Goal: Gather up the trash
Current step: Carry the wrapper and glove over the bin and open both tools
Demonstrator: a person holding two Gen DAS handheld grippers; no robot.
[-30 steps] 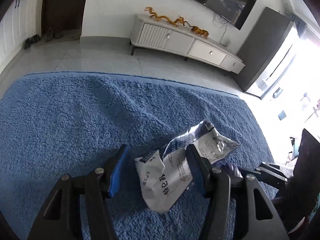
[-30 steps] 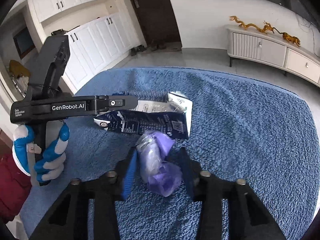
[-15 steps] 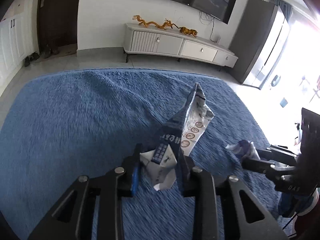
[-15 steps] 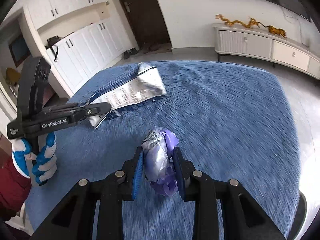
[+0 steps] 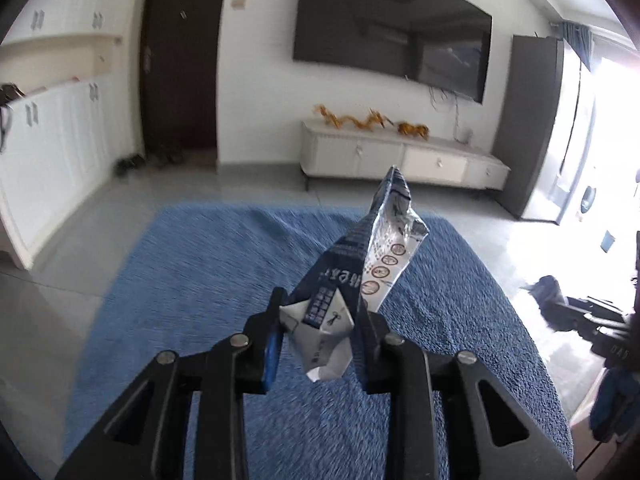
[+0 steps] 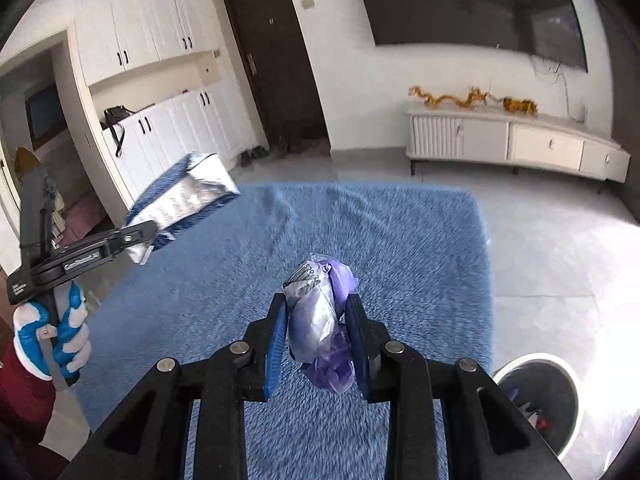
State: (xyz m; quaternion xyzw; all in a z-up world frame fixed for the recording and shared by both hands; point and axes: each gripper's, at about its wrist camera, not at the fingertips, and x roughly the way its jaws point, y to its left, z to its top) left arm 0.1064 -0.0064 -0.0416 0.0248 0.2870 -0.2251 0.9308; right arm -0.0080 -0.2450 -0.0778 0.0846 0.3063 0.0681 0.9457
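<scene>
Blue rug (image 6: 400, 240) on grey tile; left jaws clamped on carton (image 5: 356, 280), right on wrapper (image 6: 316, 312).

Daylight floods in from the window side, blowing out the right edge of the left wrist view and glaring white off the floor tiles (image 6: 560, 264) in the right wrist view. The blue rug (image 5: 208, 280) smears with motion blur (sharper near the tongs). Fisheye bending curves the walls, and black vignette rims every corner.
</scene>
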